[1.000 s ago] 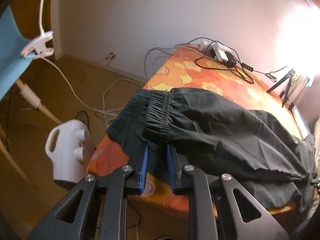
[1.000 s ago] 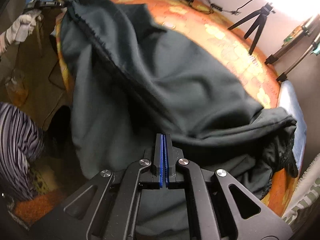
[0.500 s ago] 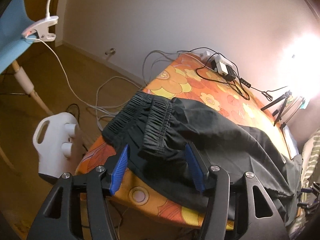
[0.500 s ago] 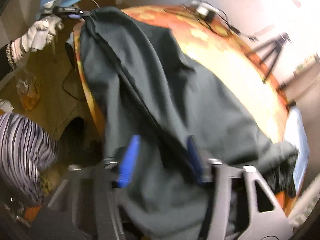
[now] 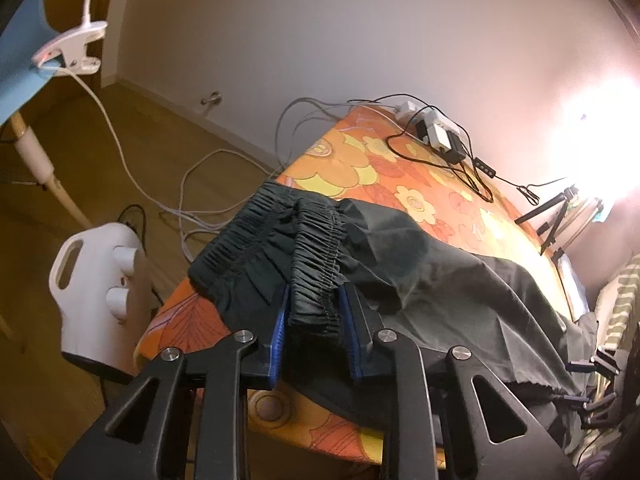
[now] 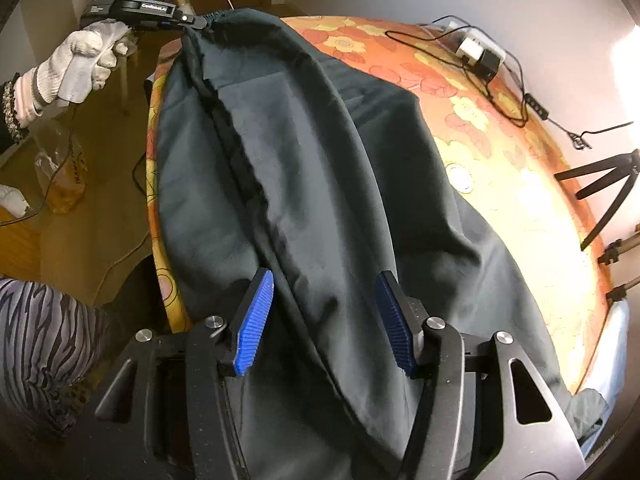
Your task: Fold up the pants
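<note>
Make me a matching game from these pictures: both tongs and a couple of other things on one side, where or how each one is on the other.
Things:
1. left tongs
2. right tongs
3. white appliance
4. chargers

Place or state:
A. on the floor beside the table
B. open, over the leg cloth of the pants
C. at the table's far end, among cables
D. closed around the gathered waistband

Pairs: 1-D, 2-B, 3-A, 4-C
</note>
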`<state>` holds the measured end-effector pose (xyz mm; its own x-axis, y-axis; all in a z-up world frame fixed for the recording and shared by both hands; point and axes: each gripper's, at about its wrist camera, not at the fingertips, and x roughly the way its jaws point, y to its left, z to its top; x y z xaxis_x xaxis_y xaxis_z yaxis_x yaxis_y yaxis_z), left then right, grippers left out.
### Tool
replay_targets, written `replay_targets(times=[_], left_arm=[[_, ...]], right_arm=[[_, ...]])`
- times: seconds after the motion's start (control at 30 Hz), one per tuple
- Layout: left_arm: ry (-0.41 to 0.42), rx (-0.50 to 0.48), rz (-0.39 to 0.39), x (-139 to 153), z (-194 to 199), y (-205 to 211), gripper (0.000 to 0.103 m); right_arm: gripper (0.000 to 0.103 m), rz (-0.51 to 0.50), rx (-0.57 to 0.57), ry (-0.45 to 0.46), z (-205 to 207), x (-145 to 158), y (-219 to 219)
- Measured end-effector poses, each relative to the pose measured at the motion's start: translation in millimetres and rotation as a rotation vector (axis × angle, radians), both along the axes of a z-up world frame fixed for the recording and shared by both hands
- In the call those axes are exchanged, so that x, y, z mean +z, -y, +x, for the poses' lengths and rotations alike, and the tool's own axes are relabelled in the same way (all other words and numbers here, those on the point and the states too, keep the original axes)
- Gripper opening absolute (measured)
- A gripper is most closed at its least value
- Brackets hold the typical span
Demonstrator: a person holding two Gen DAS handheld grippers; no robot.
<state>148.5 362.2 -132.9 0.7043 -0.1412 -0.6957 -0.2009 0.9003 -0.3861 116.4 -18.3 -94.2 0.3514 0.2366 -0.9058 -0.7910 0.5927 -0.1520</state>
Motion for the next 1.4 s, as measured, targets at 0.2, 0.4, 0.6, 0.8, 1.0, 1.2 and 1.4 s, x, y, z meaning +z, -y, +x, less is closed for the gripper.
replay_targets(times=[0.2, 0.4, 0.6, 0.8, 1.0, 1.2, 1.4], left_arm=[[0.010, 0.007, 0.002, 5.2, -0.7, -3.7, 0.009], [0.019, 0.013, 0.002, 11.8, 0.3, -6.0, 0.008], [0.032, 0.008, 0.018, 19.2, -1.9, -7.9, 0.008], [0.010, 0.011, 0.082, 15.8, -7.0, -14.4, 0.008], [-0.007, -0.009, 0.107, 9.1, -16.3, -14.8, 0.015], [-0.007, 0.025, 0.039, 5.4, -32.9, -24.8, 0.033], [-0.015, 0.043, -0.076, -4.3, -37.2, -26.6, 0.033]], right_arm=[[0.055, -0.046, 0.025, -0.012, -4.4, -14.7, -0.7], [0.006, -0.028, -0.013, -0.022, 3.9, -9.6, 5.0], [0.004, 0.013, -0.014, -0.017, -5.4, 23.5, 3.7], [0.006, -0.047, 0.118, -0.131, -50.8, 26.3, -16.7], [0.022, 0.022, 0.162, -0.190, -34.2, 48.6, -33.3], [0.038, 0.192, 0.145, -0.133, 50.7, 86.7, -93.6], [0.038, 0.246, 0.162, -0.162, 130.6, 57.0, -201.8]])
